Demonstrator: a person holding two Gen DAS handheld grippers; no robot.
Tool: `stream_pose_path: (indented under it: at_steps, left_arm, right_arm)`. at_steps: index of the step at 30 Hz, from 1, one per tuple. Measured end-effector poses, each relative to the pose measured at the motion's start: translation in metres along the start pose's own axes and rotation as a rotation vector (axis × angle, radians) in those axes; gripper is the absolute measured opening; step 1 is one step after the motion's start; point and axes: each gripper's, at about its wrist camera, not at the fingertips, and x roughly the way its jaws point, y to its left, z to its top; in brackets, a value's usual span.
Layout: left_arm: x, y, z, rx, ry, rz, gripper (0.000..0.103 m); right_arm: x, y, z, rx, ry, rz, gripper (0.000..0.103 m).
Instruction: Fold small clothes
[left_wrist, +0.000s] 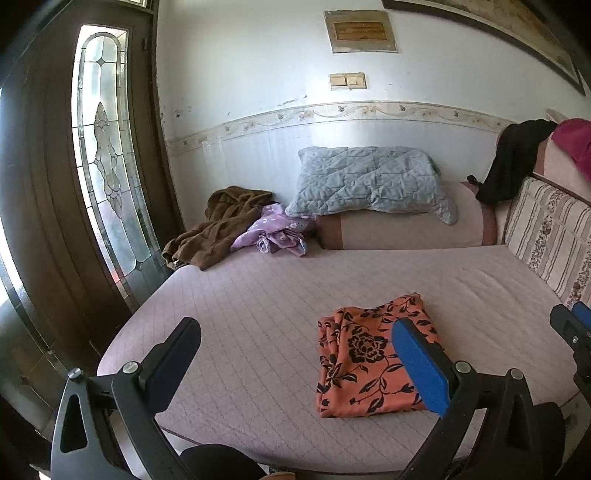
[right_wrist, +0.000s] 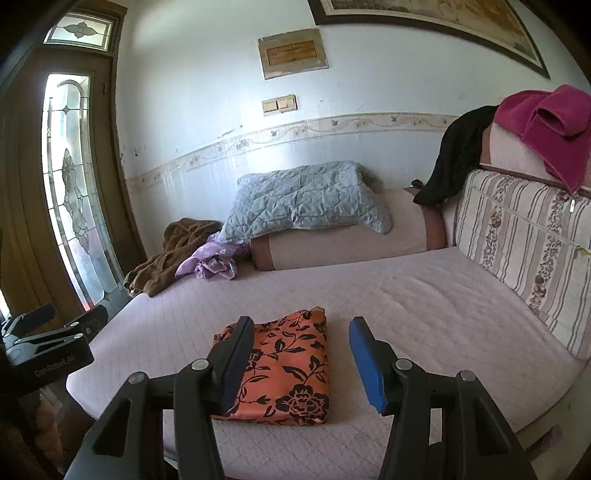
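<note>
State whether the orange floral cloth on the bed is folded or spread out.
Folded: the orange floral cloth lies as a compact rectangle with layered edges.

right claw cropped at edge

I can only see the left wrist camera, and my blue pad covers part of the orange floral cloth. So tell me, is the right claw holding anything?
Observer: No. The right wrist view shows the right claw open, with nothing between its fingers.
Operator: Is the covered side of the cloth tidy?
Observer: Yes. The folded orange floral cloth lies as a flat rectangle on the pink quilted mattress, and its right edge is straight.
Operator: Is my left claw touching it?
Observer: No. The left claw sits at the far left of that view, apart from the cloth.
</note>
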Motion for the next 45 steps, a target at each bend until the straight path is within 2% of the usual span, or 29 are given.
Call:
stream_pose_path:
  at_steps: [9,29,45]
  left_arm:
    - [-0.016,0.0,0.009,0.008,-0.032,-0.011,0.103]
    - [-0.015,0.001,0.017,0.017,-0.047,-0.017,0.103]
    - [0.009,0.013,0.031,-0.006,-0.057,-0.035,0.103]
  right_arm:
    - [-0.004,0.002,0.003,0.019,0.014,-0.001,0.06]
    - [0.006,0.011,0.007,0.005,0.022,-0.001,0.06]
    - [0.023,0.031,0.024,-0.043,-0.001,-0.021,0.06]
